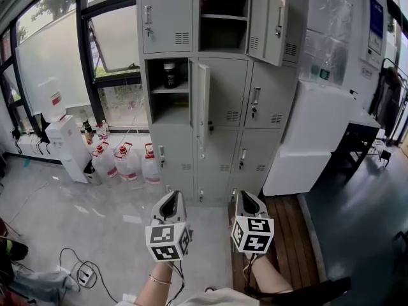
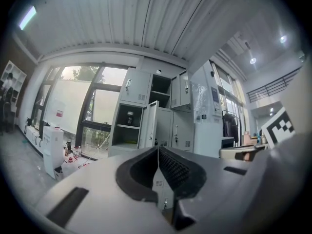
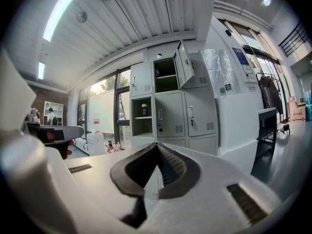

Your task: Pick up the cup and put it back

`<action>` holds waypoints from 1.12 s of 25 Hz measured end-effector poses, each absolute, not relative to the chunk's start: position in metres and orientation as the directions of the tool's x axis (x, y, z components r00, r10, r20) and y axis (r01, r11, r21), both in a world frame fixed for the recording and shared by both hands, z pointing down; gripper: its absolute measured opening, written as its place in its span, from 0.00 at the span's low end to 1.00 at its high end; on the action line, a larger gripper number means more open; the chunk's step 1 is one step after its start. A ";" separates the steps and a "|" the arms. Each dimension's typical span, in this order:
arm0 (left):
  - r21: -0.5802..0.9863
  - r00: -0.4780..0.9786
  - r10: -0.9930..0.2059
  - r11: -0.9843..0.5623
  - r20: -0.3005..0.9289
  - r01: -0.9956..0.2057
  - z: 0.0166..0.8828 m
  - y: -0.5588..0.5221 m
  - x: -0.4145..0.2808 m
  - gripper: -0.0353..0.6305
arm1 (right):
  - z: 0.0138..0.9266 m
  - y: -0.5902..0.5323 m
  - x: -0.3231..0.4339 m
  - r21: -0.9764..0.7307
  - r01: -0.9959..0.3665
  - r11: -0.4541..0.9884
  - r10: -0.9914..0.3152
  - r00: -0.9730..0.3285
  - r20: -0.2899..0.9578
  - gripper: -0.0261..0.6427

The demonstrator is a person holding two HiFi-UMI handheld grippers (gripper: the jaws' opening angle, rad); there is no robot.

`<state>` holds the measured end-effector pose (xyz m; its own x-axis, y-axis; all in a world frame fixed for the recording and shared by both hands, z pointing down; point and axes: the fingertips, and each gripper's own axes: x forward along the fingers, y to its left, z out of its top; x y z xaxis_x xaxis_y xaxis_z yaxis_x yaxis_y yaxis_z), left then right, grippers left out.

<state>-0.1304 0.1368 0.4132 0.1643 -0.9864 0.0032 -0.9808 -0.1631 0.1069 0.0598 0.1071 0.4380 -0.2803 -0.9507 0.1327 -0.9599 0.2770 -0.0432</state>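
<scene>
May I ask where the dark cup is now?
In the head view, the dark cup stands on the shelf inside the open grey locker compartment, left of its door.

We see lockers (image 1: 223,94) in matt grey painted metal, floor (image 1: 76,203) glossy and reflective, boards (image 1: 284,234) of brown wood. The left gripper (image 2: 157,149) has a smooth pale plastic shell; its pads (image 2: 176,172) are black, ribbed, likely rubber.

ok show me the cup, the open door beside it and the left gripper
cup (image 1: 169,75): head view, dark body
open door (image 1: 201,107): head view, inner panel
left gripper (image 1: 173,197): head view, between its shut fingertips
</scene>
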 end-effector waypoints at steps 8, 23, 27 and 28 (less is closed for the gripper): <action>0.101 0.110 -0.994 -0.108 0.021 -0.989 0.415 0.047 -0.133 0.07 | 0.441 0.009 0.070 -0.060 -0.950 0.305 -0.939 -0.311 0.148 0.03; 0.119 0.098 -0.995 -0.093 0.036 -0.989 0.438 -0.090 -0.161 0.07 | 0.467 -0.123 0.050 -0.054 -0.947 0.315 -0.931 -0.320 0.174 0.03; 0.121 0.104 -0.994 -0.101 0.014 -0.987 0.427 -0.141 -0.181 0.07 | 0.451 -0.174 0.035 -0.038 -0.951 0.306 -0.939 -0.308 0.150 0.03; 0.122 0.105 -0.994 -0.103 0.008 -0.987 0.423 -0.155 -0.186 0.07 | 0.446 -0.188 0.031 -0.036 -0.953 0.301 -0.942 -0.303 0.143 0.03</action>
<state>-0.1863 -0.1553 0.4226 0.1050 -0.9944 0.0079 -0.9872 -0.1033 0.1218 0.0313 -0.1881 0.4456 -0.3033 -0.9420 0.1434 -0.9528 0.3014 -0.0355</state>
